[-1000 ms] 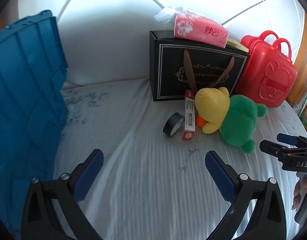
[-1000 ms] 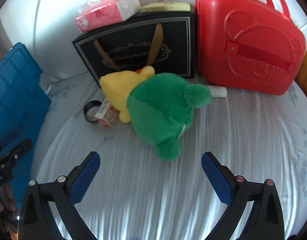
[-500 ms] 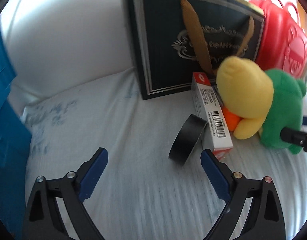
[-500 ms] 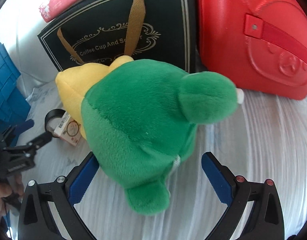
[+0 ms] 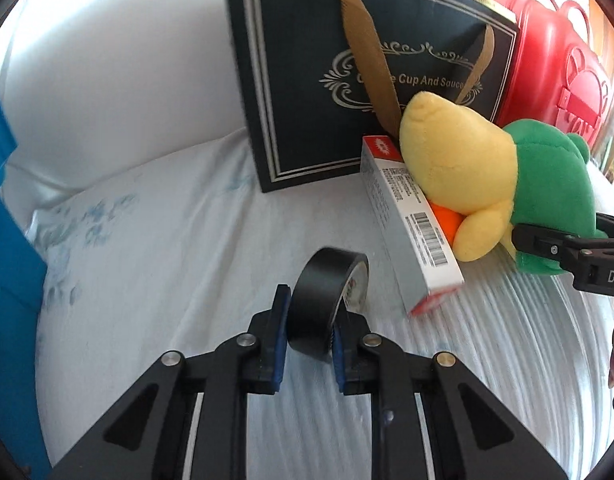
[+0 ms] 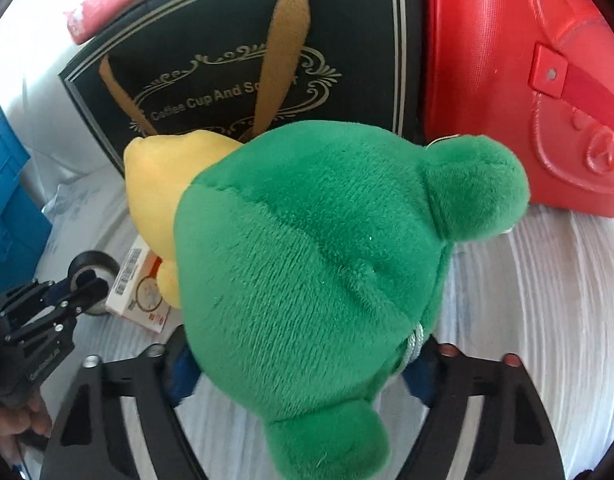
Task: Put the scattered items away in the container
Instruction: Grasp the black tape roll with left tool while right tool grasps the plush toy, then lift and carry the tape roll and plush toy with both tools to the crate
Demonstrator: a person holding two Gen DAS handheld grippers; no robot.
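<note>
Jaws of the left gripper (image 5: 309, 334) have just closed on the black tape roll (image 5: 327, 296); the right gripper (image 6: 299, 368), closing, squeezes the green plush toy (image 6: 319, 248).

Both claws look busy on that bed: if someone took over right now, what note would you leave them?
Left claw: shut on the tape, which still rests on the sheet.
Right claw: has just been closing around the plush; pads mostly hidden, so grip unconfirmed.
Box lies between tape and plush, against the plush.
Blue crate stands at the left.
Done: nothing seen in the crate yet.
Left: lift tape and plush, drop both in the crate, then fetch the box.
</note>
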